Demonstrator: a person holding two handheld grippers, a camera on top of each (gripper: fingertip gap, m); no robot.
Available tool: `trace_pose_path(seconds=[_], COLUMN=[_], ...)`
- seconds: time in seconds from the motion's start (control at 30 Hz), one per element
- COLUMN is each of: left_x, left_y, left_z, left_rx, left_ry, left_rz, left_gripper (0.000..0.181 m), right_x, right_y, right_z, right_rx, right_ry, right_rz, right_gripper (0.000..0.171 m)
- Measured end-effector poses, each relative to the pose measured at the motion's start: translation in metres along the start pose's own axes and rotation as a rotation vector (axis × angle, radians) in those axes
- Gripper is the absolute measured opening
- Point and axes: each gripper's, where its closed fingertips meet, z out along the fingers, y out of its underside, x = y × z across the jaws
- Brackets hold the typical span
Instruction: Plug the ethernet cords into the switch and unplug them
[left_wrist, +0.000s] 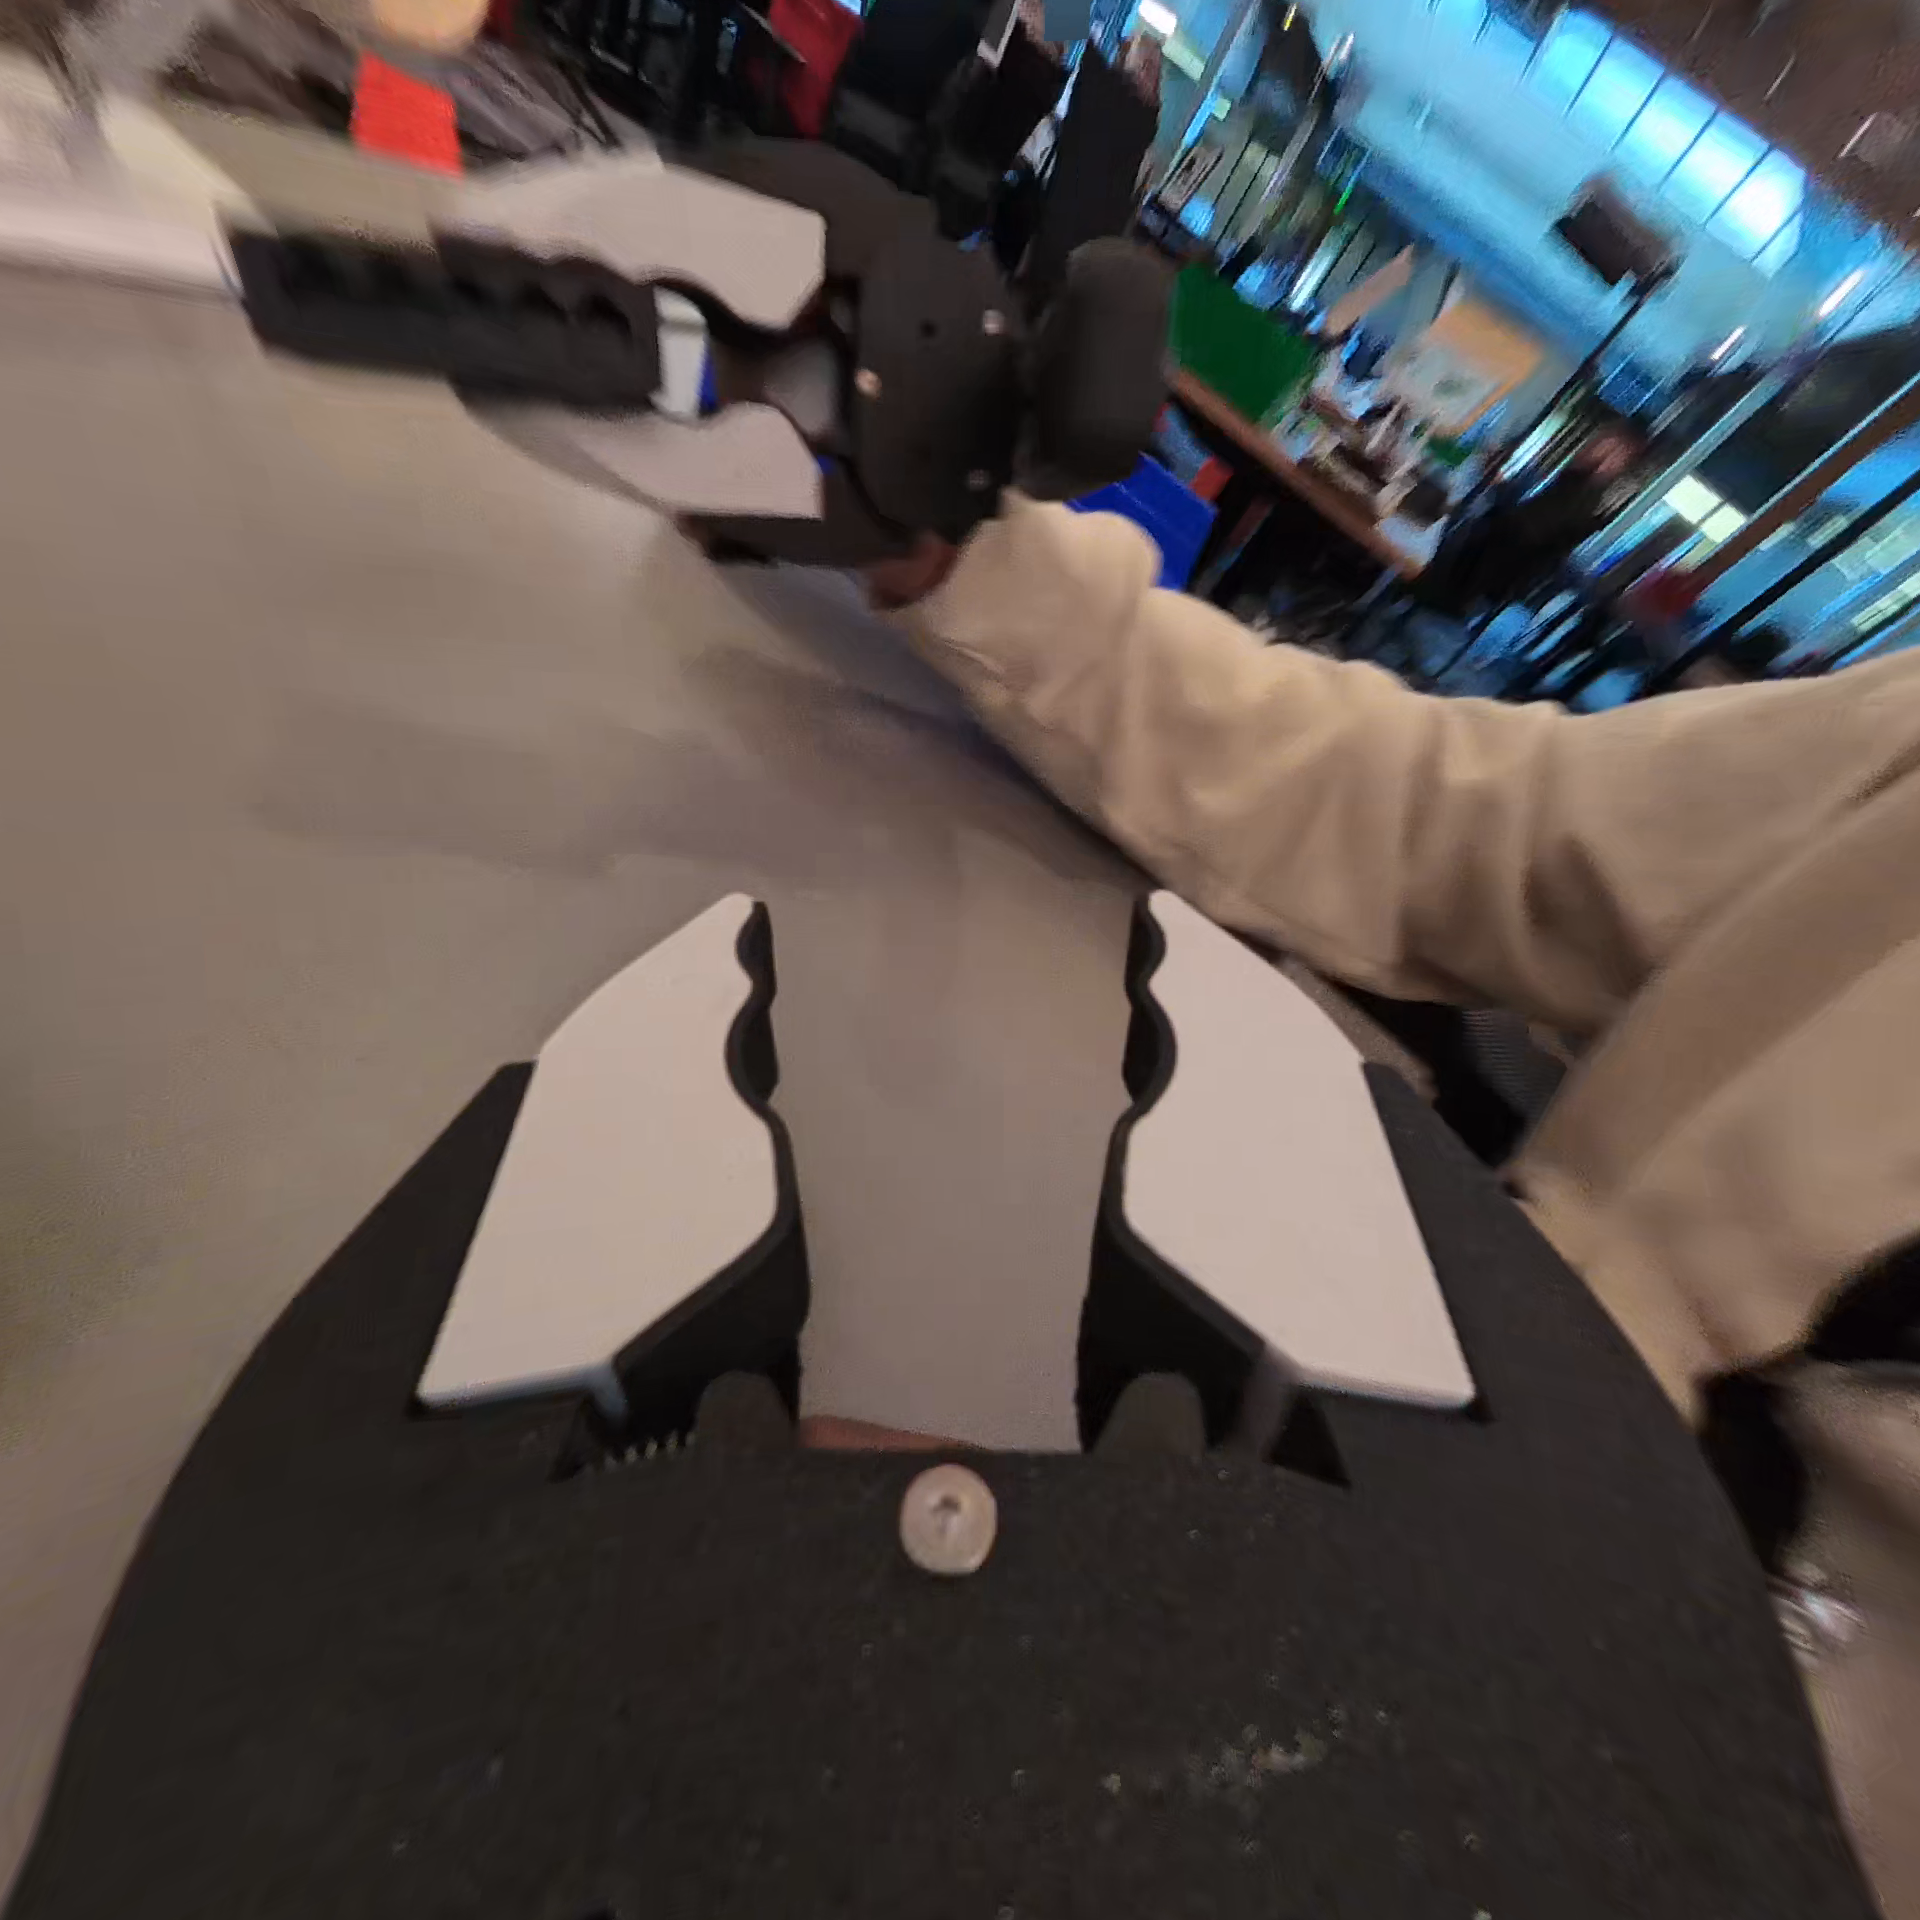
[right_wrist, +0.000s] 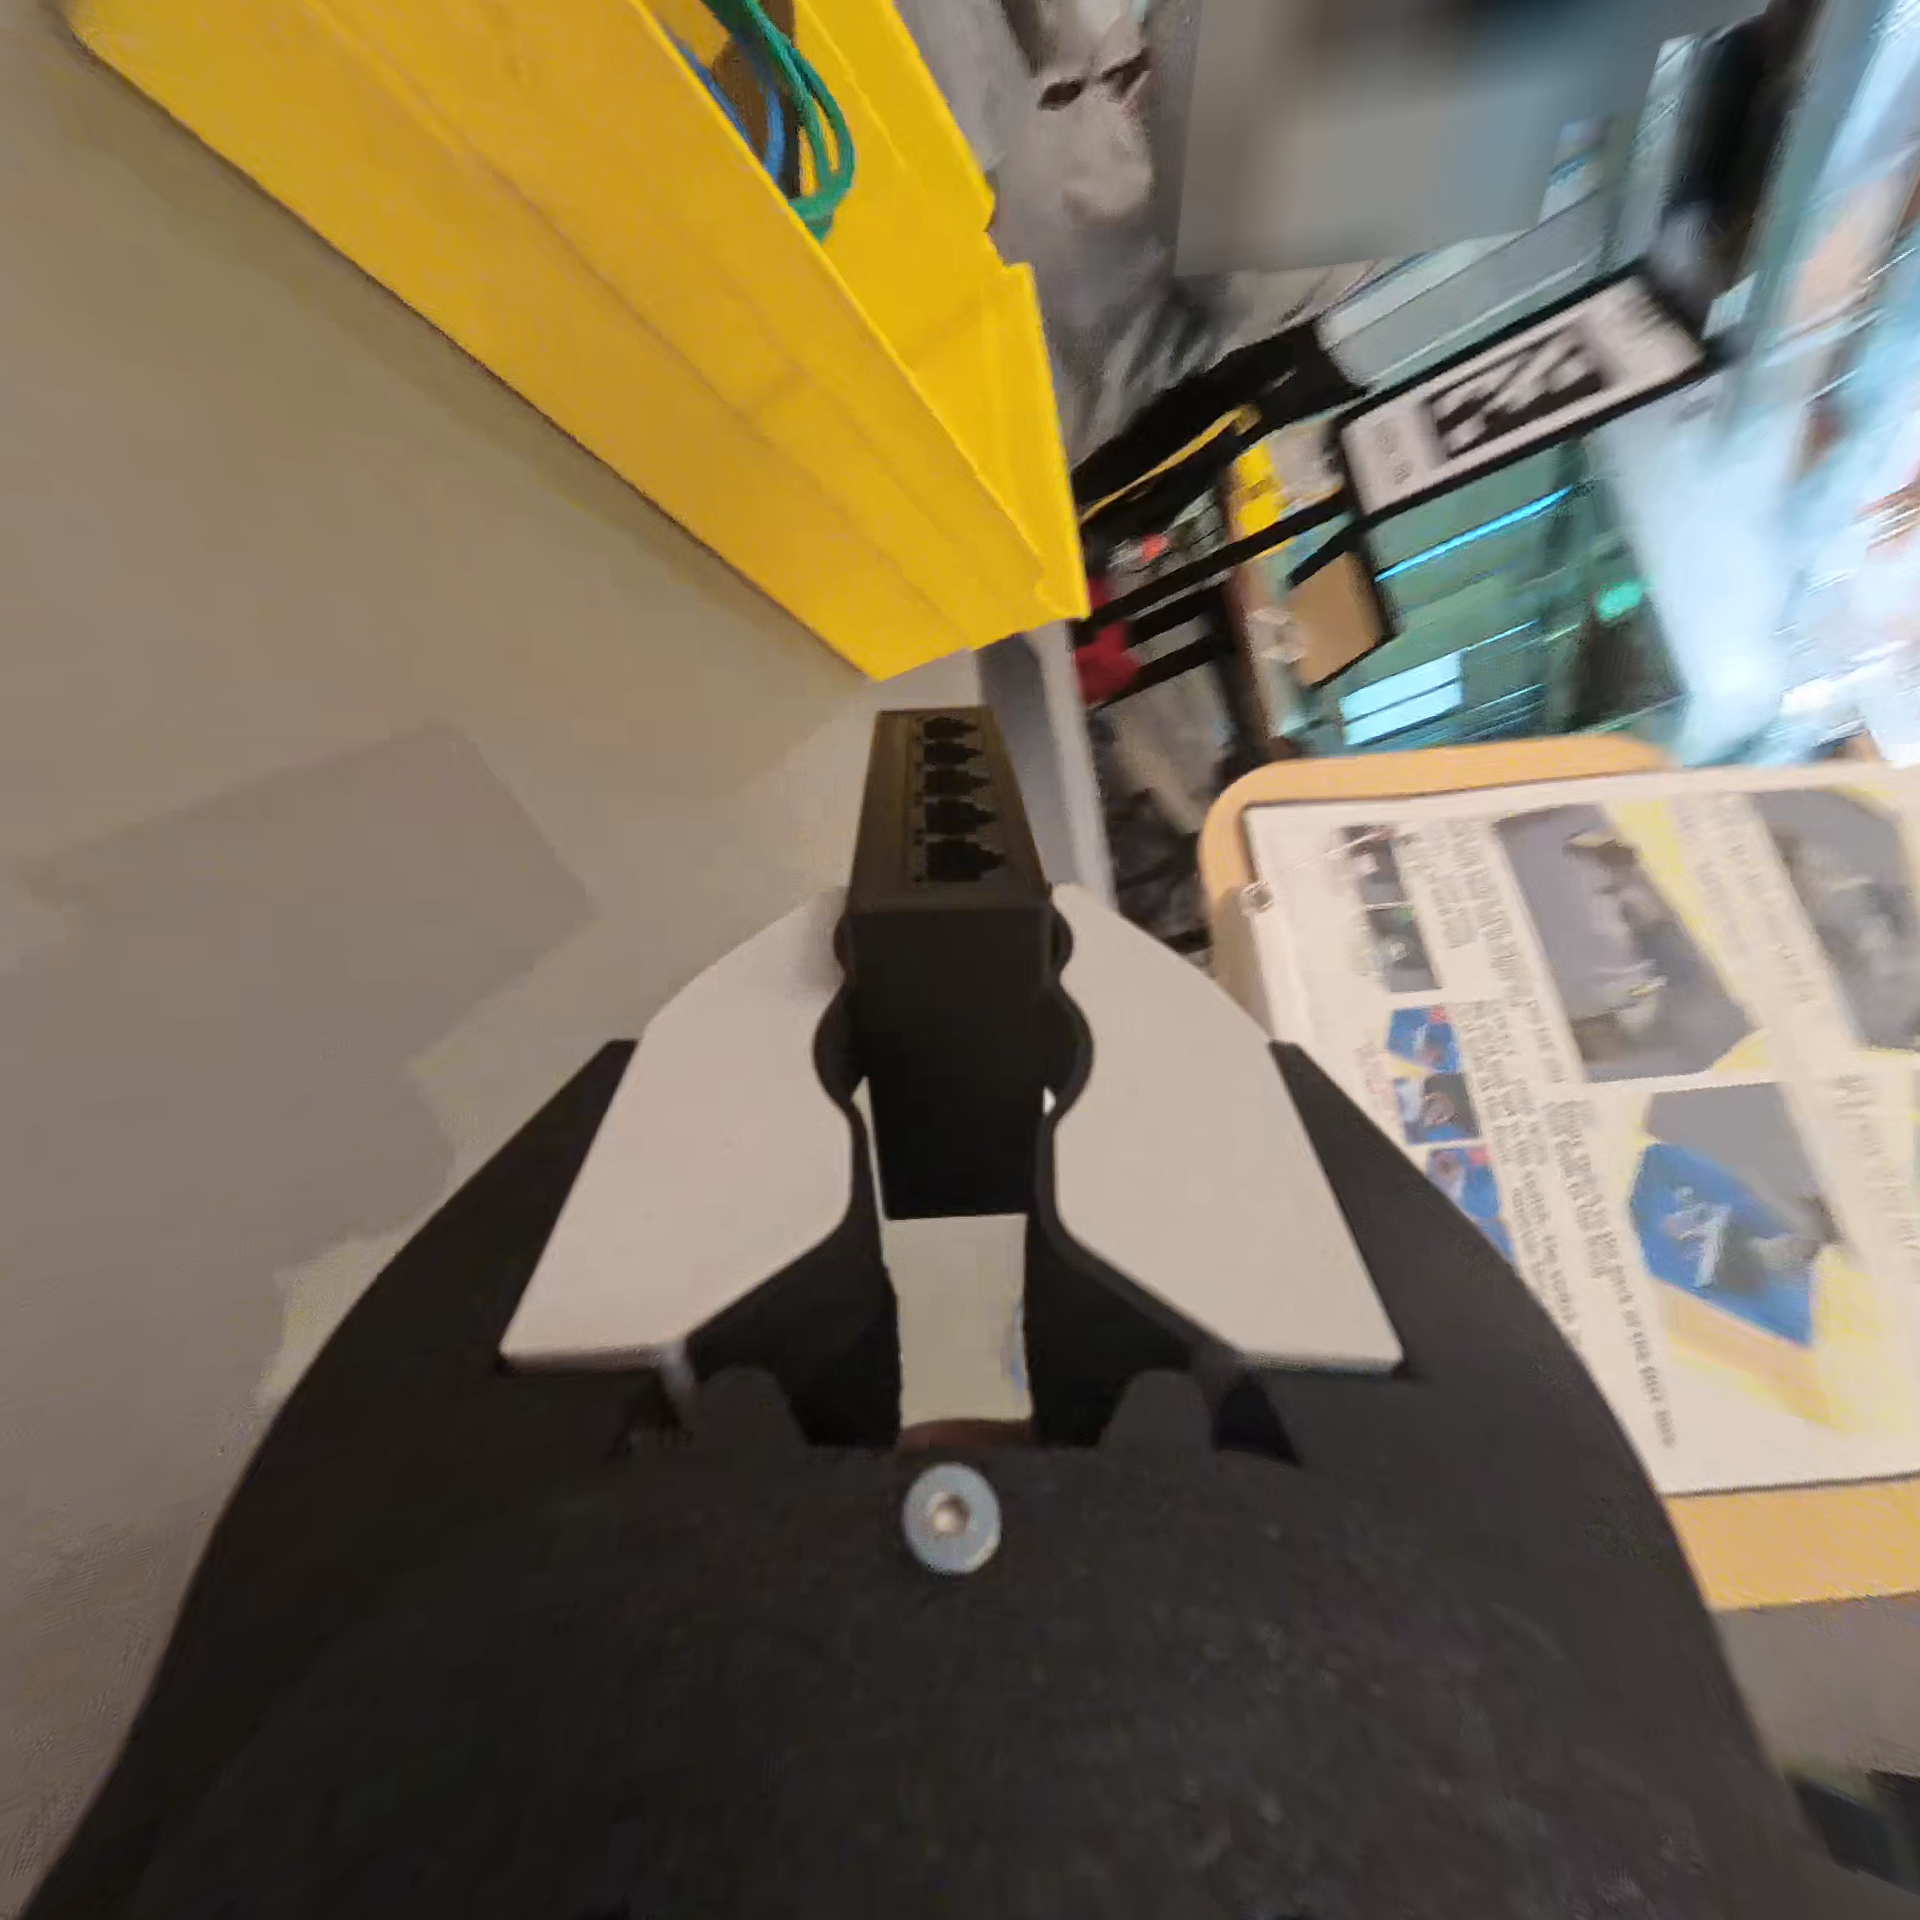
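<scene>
The black ethernet switch (right_wrist: 951, 935) with a row of several empty ports is clamped between the fingers of my right gripper (right_wrist: 951, 914), held tilted above the grey table (right_wrist: 312, 727). In the left wrist view the same switch (left_wrist: 447, 307) shows blurred at the upper left, held by the right gripper (left_wrist: 717, 343). My left gripper (left_wrist: 951, 914) is open and empty over the table (left_wrist: 312, 727). Green and blue ethernet cords (right_wrist: 800, 125) lie coiled in a yellow bin (right_wrist: 727, 364).
The yellow bin stands on the table beyond the switch. A printed instruction sheet (right_wrist: 1558, 1091) on a wooden board lies to the right. A person's beige sleeve (left_wrist: 1351, 810) reaches across the table. Cluttered benches stand past the table edge.
</scene>
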Motion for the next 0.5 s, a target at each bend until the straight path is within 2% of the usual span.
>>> trace_pose_path(seconds=[0.1,0.17,0.23,0.4,0.5], left_x=[-0.004,-0.003,-0.003,-0.024,-0.043], left_y=[0.045,0.051,0.041,0.022,0.037], left_z=[-0.02,-0.039,-0.055,-0.091,-0.09], left_rx=[0.03,0.083,0.142,0.248,0.13], left_ry=[-0.034,-0.068,-0.125,-0.408,-0.509], left_rz=[-0.176,-0.209,-0.152,0.035,0.06], left_gripper=[0.068,0.065,0.062,0.06,0.071], right_x=[-0.016,-0.025,-0.014,-0.009,-0.001], right_y=[0.016,0.023,0.018,0.02,0.02], right_z=[0.022,0.025,0.016,0.005,0.0], right_rx=[0.065,0.088,0.098,0.133,0.154], right_ry=[0.156,0.191,0.272,0.292,0.315], right_rz=[-0.045,-0.098,-0.136,-0.104,-0.049], right_gripper=[0.03,0.03,0.03,0.029,0.029])
